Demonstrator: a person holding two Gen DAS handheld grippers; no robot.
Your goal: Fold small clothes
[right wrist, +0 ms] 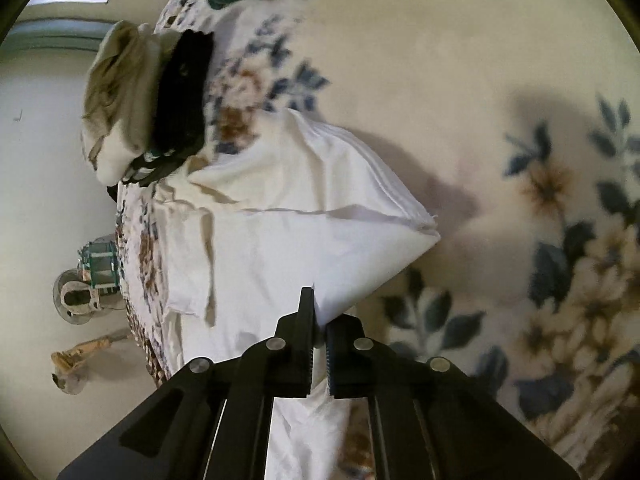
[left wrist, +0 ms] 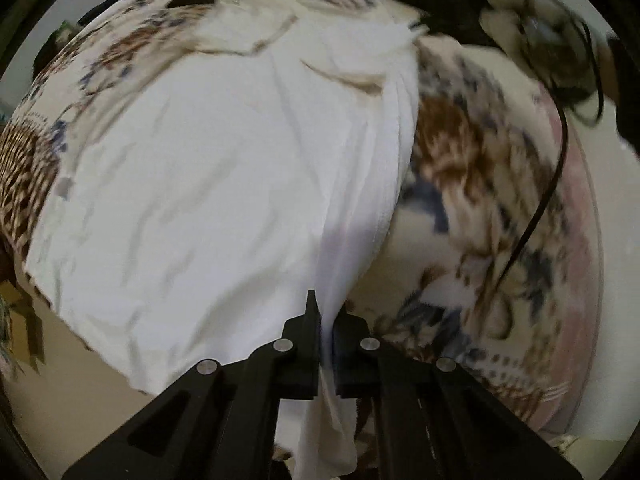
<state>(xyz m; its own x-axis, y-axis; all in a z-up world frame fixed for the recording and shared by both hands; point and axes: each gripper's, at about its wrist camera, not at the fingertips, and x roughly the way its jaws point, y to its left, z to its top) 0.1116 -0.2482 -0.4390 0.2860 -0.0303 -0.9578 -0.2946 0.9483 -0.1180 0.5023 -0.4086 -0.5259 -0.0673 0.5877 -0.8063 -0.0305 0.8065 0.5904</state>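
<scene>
White garment (left wrist: 208, 184): spread mid-frame on floral bed (left wrist: 480, 184).
Left gripper (left wrist: 326, 320): pinching its edge.
Right gripper (right wrist: 320, 320): pinching a corner.
Risk: thin cloth slipping free, fold skewing.

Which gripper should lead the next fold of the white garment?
Right, probably. The right gripper pinches a raised corner of the white garment, free to carry over. The left gripper clamps a bunched edge.
</scene>
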